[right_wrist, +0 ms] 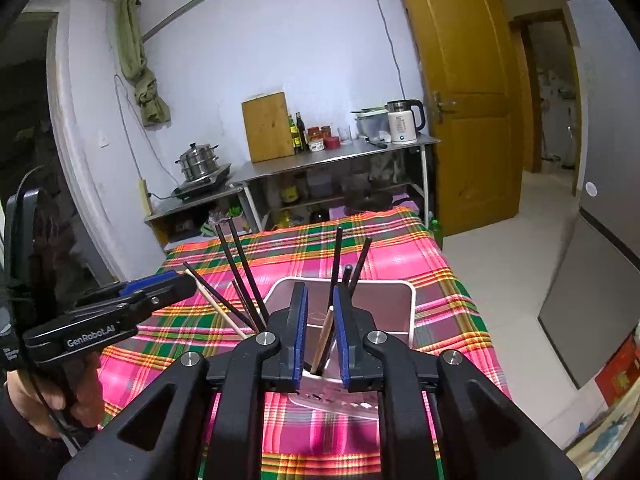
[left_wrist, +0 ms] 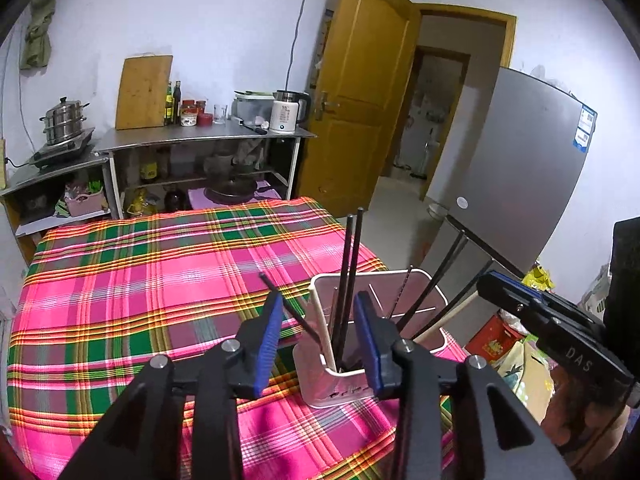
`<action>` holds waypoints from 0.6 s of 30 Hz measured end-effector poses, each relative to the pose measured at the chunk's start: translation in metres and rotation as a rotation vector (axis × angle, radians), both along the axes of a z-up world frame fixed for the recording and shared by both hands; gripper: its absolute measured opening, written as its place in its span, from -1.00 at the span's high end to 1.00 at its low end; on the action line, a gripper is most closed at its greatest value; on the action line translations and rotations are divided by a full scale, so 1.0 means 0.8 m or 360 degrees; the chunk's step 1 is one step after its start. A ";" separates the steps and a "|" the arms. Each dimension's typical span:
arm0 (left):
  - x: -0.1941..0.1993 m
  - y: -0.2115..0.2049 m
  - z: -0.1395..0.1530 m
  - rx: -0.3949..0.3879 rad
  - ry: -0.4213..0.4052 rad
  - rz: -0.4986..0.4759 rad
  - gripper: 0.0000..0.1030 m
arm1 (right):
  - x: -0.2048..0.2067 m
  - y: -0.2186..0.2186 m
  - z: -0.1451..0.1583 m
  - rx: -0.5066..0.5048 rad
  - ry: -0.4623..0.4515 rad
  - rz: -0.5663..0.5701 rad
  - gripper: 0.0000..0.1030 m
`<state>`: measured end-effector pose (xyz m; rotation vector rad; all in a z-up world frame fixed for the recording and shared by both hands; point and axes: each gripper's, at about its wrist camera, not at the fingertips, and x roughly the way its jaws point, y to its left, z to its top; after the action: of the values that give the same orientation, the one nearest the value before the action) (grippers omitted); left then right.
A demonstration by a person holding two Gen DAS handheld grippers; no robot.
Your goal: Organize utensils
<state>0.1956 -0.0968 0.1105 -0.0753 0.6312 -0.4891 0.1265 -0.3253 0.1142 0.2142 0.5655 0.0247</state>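
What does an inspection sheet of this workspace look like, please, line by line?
Surface: table under a pink, green and yellow plaid cloth.
Job's things: white utensil holder near the table's edge, holding several black chopsticks and pale wooden chopsticks, all leaning.
Clutter: nothing seen on the cloth besides the holder.
Grippers: left tongs open, level with the holder; right tongs open, astride a wooden chopstick, contact not clear.
Cables: one wire hangs down the wall; another runs to the induction cooker.
Surroundings: steel shelf with cutting board, bottles, kettle; steamer pot; open wooden door; refrigerator.
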 end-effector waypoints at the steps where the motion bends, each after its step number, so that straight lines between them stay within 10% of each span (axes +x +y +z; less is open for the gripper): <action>1: -0.003 0.003 0.000 -0.0003 -0.0005 0.0004 0.24 | -0.003 -0.001 0.001 0.0001 -0.0004 -0.0007 0.72; 18: -0.064 0.023 -0.018 -0.0027 -0.0030 0.0025 0.14 | -0.050 0.013 0.000 -0.0034 -0.0015 -0.0038 0.70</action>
<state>0.1445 -0.0780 0.0960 -0.0912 0.6077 -0.4797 0.0864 -0.3150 0.1139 0.1997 0.5533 -0.0035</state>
